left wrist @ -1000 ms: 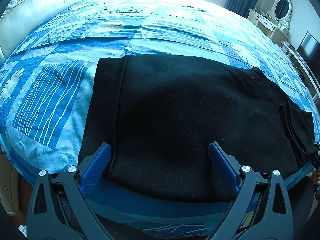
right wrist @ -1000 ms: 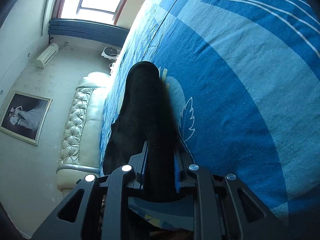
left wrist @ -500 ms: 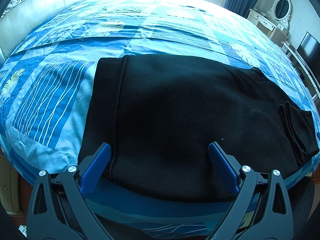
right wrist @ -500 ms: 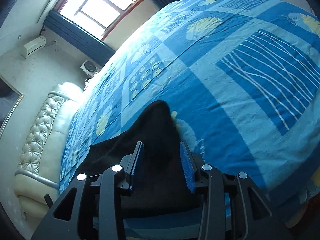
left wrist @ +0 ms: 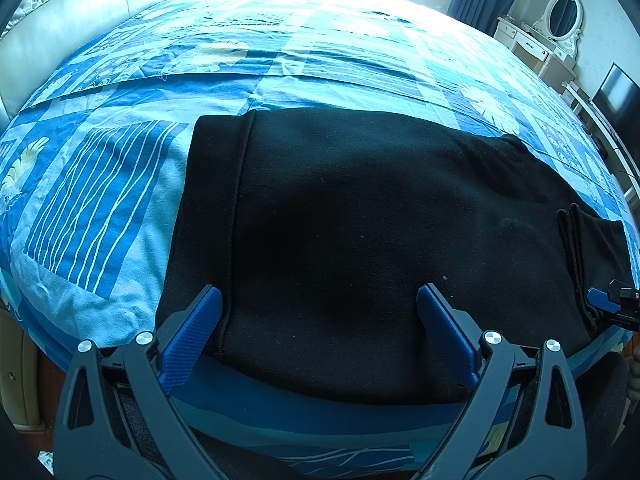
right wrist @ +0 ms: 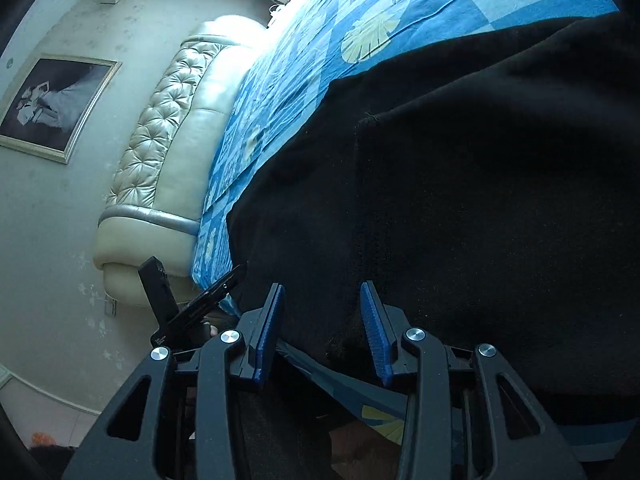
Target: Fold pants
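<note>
Black pants (left wrist: 360, 220) lie flat across the blue patterned bed sheet (left wrist: 100, 184), waistband at the left, cuffs folded over at the right. My left gripper (left wrist: 318, 312) is wide open over the near edge of the pants, near the waistband. My right gripper (right wrist: 322, 312) is open, its jaws either side of the near edge of the pants (right wrist: 460, 220) at the cuff end, not clamping it. The right gripper's blue tip also shows at the right edge of the left wrist view (left wrist: 600, 300).
A tufted cream headboard (right wrist: 172, 152) runs along the bed's left side. A white dresser with an oval mirror (left wrist: 560, 20) and a dark screen (left wrist: 616, 96) stand at the far right. A framed picture (right wrist: 52, 104) hangs on the wall. The bed's near edge is just under both grippers.
My right gripper has let go of the raised pant fabric, opened, and swung down to the cuff end on the bed. The left gripper has stayed still and open.
</note>
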Available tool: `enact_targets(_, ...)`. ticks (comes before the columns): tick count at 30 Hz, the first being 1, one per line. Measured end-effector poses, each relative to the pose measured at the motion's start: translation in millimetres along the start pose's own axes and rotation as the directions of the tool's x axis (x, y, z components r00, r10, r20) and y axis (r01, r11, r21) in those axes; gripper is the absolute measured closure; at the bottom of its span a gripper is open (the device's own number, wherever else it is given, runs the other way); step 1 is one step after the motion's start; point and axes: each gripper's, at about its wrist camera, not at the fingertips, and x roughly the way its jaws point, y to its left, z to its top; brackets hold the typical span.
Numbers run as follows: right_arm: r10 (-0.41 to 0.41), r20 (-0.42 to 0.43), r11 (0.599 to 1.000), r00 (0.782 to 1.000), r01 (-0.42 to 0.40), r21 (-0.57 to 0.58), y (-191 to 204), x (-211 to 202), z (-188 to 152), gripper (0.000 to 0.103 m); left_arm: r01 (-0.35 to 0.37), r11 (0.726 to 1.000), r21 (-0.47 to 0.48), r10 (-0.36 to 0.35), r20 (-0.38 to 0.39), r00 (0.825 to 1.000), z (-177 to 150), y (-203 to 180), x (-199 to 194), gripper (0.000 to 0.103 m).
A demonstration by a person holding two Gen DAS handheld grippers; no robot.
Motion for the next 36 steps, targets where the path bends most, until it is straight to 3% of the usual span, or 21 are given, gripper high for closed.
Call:
enact_targets(13, 0.014, 0.013, 1.000, 1.000, -0.014, 0.002, 2, 5, 1, 0.063, 0.011, 1.000, -0.002, -0.011, -0.015, 1.000, 3, 0, -4, 0.004)
enact_targets(17, 0.013, 0.014, 1.000, 1.000, -0.013, -0.001, 2, 6, 1, 0.063, 0.127, 0.983, -0.132, -0.128, 0.004, 0.992, 19, 28, -23, 0.004)
enact_targets(21, 0.014, 0.015, 1.000, 1.000, -0.014, -0.002, 2, 6, 1, 0.063, 0.169, 0.948, -0.270, -0.164, 0.041, 0.986, 30, 77, -28, 0.004)
enact_targets(25, 0.023, 0.016, 1.000, 1.000, -0.023, -0.003, 1, 7, 1, 0.063, 0.238, 0.926, -0.293, -0.250, -0.004, 0.968, 34, 107, -6, 0.004)
enact_targets(28, 0.024, 0.019, 1.000, 1.000, -0.024, -0.005, 1, 6, 1, 0.063, 0.301, 0.899, -0.317, -0.336, -0.059, 0.940, 33, 118, 15, 0.004)
enact_targets(36, 0.025, 0.023, 1.000, 0.999, -0.024, -0.011, 1, 6, 1, 0.063, 0.381, 0.891, -0.247, -0.413, -0.090, 0.906, 53, 108, 38, 0.005)
